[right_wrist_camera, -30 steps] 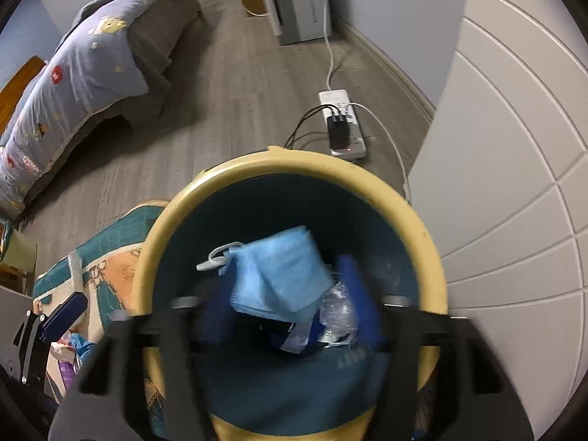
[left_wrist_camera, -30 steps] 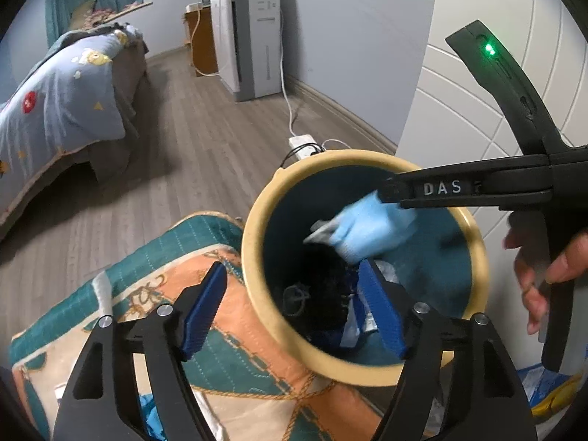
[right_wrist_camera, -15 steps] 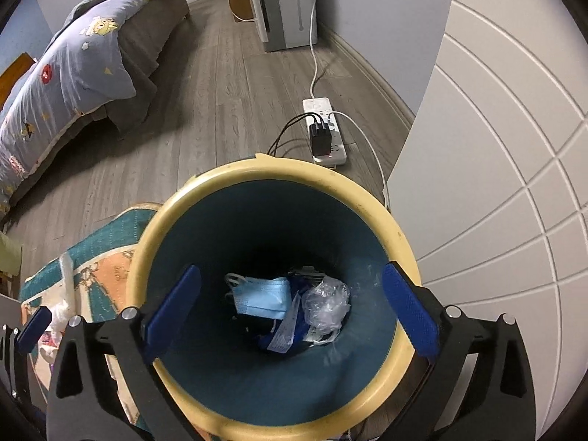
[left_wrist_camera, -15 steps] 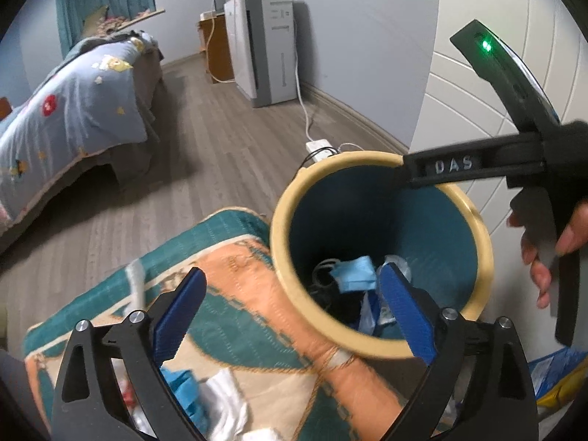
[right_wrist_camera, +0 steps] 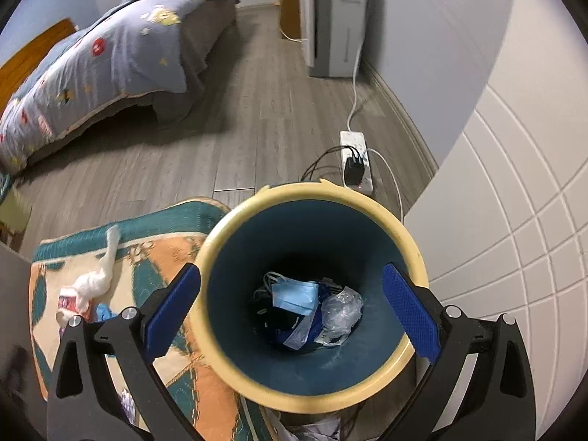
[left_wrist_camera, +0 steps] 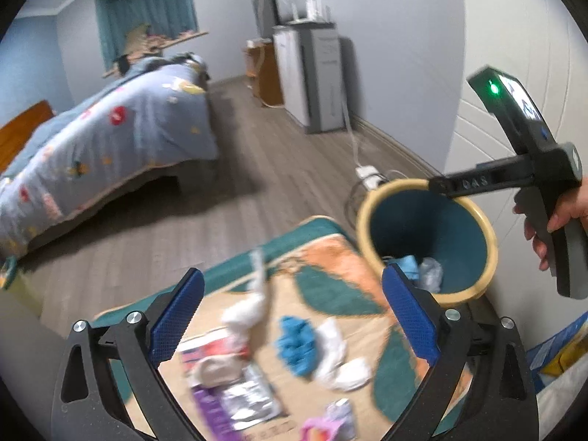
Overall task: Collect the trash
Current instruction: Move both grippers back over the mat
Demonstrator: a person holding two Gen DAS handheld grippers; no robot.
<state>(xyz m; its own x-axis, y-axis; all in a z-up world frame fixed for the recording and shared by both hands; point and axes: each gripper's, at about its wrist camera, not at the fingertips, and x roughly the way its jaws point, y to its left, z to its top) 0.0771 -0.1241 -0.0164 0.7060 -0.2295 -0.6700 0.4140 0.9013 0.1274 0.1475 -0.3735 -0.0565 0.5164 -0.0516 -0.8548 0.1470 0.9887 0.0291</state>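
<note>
Both my grippers stood with jaws spread wide and nothing between the pads. Over the last second both had been opening; the right gripper (right_wrist_camera: 290,308) settled at full spread first, the left gripper (left_wrist_camera: 292,316) a moment after.

Right gripper: pointed steeply down into the bin (right_wrist_camera: 400,228), a teal bucket with a cream rim. The rim sat just ahead of and between the jaws. At the bottom lay a blue face mask (right_wrist_camera: 296,294), a crumpled clear plastic wrapper (right_wrist_camera: 340,308) to its right, and dark items beneath that I could not identify.

Left gripper: held over the patterned rug (left_wrist_camera: 330,257), bin ahead and to the right of the jaws. Loose trash lay on the rug between and below the jaws: a white tissue wad (left_wrist_camera: 244,310), a blue crumpled piece (left_wrist_camera: 296,343), white scraps (left_wrist_camera: 336,358), a silver foil packet (left_wrist_camera: 246,400). View blurred; finer detail not readable. A hand (left_wrist_camera: 566,217) held the right gripper's handle above the bin.
</note>
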